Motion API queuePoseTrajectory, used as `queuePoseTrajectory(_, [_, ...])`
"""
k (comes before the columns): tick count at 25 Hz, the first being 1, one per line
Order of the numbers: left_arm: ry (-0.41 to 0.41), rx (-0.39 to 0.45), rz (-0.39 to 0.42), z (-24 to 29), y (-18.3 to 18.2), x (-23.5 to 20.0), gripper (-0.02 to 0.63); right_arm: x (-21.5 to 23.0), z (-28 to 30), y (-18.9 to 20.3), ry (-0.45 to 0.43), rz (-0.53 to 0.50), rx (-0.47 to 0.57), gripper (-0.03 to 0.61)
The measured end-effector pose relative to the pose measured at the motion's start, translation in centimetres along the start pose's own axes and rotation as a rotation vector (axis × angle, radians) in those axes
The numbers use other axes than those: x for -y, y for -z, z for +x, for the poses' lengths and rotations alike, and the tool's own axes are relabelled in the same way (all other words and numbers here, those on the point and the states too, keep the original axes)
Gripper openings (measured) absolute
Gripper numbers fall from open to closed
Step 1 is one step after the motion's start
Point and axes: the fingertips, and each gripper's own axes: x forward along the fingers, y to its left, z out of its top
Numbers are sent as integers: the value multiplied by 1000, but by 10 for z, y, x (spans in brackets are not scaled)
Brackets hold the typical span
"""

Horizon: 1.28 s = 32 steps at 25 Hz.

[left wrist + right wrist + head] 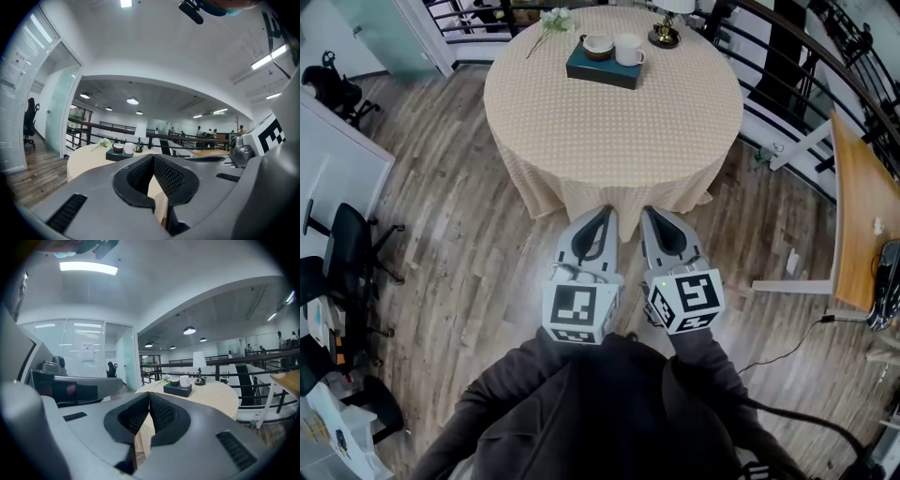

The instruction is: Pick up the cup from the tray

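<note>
You are holding left claw (604, 217) and right claw (650, 217) closed, empty, short of worktop (609, 141). White cup (628, 49) sitting on dark tray (600, 72), far side. Reaching, gripping, lifting all remaining.

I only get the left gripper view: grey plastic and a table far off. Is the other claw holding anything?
Observer: No. The right gripper has its jaws together, with nothing between them.
Operator: Where on the table is the cup?
Observer: The head view shows the cup standing on the dark tray, at the far side of the table.
Operator: Who is holding these things?
Observer: A person dressed in dark, standing on the wood floor.
</note>
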Motion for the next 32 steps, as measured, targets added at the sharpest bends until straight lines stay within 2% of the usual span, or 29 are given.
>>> queuePoseTrajectory(7, [39,15,-19,16,-12,-47,6,-17,52,-18,19,-28,4,8])
queuePoseTrajectory(13, [57,1,-61,29,-6,-62,6,-6,70,-29,61,-49,3,8])
queuePoseTrajectory(22, [65,-42,-43,74,4,-71,6,45,97,-31,124,-18,27,8])
queuePoseTrajectory(32, [34,-97,-31,169,8,-91,6,123,161,-21,111,57,15,8])
